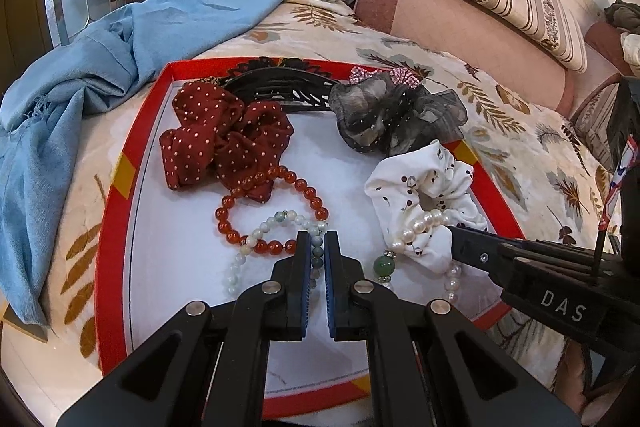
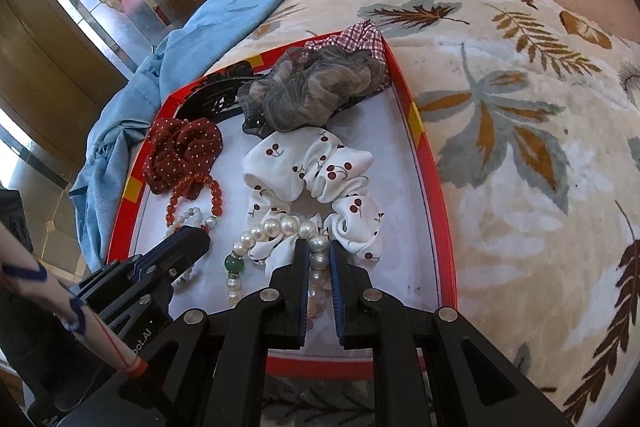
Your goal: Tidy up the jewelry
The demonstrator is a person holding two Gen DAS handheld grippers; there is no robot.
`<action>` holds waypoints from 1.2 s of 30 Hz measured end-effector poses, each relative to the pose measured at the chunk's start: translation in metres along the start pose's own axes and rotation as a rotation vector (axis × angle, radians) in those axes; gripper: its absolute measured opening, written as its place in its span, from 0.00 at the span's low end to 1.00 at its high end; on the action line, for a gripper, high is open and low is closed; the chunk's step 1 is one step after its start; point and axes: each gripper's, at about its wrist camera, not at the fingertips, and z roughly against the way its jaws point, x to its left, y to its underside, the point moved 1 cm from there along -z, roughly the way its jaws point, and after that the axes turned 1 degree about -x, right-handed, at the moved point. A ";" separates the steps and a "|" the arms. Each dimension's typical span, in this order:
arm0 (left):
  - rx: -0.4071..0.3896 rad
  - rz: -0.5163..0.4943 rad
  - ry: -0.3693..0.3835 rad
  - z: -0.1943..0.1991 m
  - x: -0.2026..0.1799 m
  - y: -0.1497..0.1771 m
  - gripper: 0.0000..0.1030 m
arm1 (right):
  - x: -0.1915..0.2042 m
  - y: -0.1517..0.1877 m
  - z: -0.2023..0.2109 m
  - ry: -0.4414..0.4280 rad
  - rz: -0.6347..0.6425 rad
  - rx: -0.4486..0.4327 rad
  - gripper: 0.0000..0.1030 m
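Here, mid-task: red-rimmed tray [image 1: 120, 187] on a leaf-patterned bedspread [image 2: 520, 147], holding hair pieces and bead strings, still mixed and overlapping. No separate groups visible yet; most sorting apparently left.

Left gripper [image 1: 318, 247], over the tray's near centre: jaws closed together on a strand of the pale green bracelet [image 1: 256, 239], beads showing in the narrow slit between the blue pads. That bracelet interlinked with, or lying across, the red bead bracelet [image 1: 272, 211], itself touching the red polka-dot scrunchie [image 1: 224, 143].

Right gripper [image 2: 319, 255], on the tray's right side: jaws nearly together, clamped on the pearl bracelet [image 2: 280, 227], pearls pinched between the pads. Pearl strand draped over the white cherry-print scrunchie [image 2: 312, 171], with one round green bead [image 2: 234, 264] hanging at its end.

Further back: grey sheer scrunchie [image 1: 396, 115], black hair claw [image 1: 280, 87] against the far rim, checked scrunchie [image 2: 360, 35] at the far corner.

Materials: beads smooth, round, glossy, hard; pearls lustrous, slightly uneven. Scrunchies soft, gathered, ruffled rings; grey one translucent. Claw rigid, toothed plastic. Tray floor flat, white, matte. Blue cloth [image 1: 100, 59] crumpled beside the tray, off to the left.
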 end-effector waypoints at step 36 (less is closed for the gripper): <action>-0.300 -0.071 -0.083 0.130 -0.046 -0.007 0.88 | -0.013 0.020 0.153 0.005 0.026 -0.257 0.52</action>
